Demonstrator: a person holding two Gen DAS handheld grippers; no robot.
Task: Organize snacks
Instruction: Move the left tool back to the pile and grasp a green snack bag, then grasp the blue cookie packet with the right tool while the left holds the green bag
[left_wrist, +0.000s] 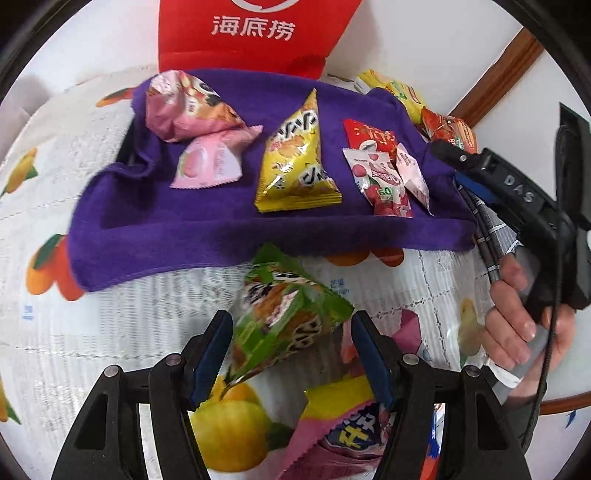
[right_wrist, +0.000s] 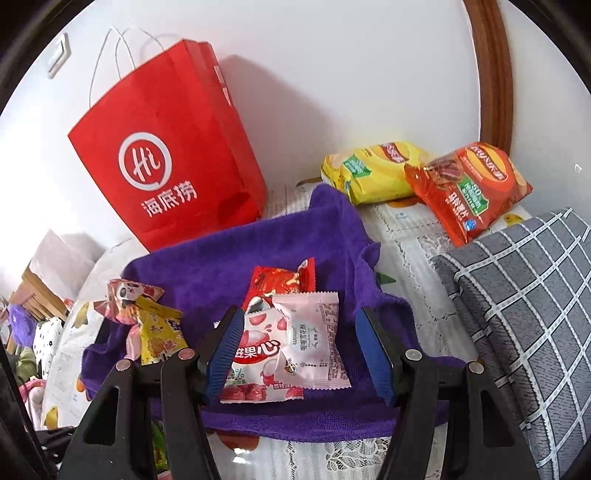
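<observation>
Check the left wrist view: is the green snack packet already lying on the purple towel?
No, the green snack packet sits between the open left gripper's fingers, short of the purple towel.

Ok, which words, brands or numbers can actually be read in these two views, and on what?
"海底捞": red paper bag, under its round logo.
"Hi": inside that logo.
"DAS": body of the right gripper.
"心": red-and-white candy packet; the characters before it are partly hidden.
"50": same packet, left wrist view.
Yellow chip bag, orange chip bag, green snack packet: print too blurred.

Glossy crinkled foil green packet (left_wrist: 288, 314) is catching light between the left gripper's (left_wrist: 291, 354) matt black plastic jaws; ahead, fuzzy matt purple cloth (left_wrist: 207, 225); behind it, matt red paper bag (right_wrist: 166, 155).
</observation>
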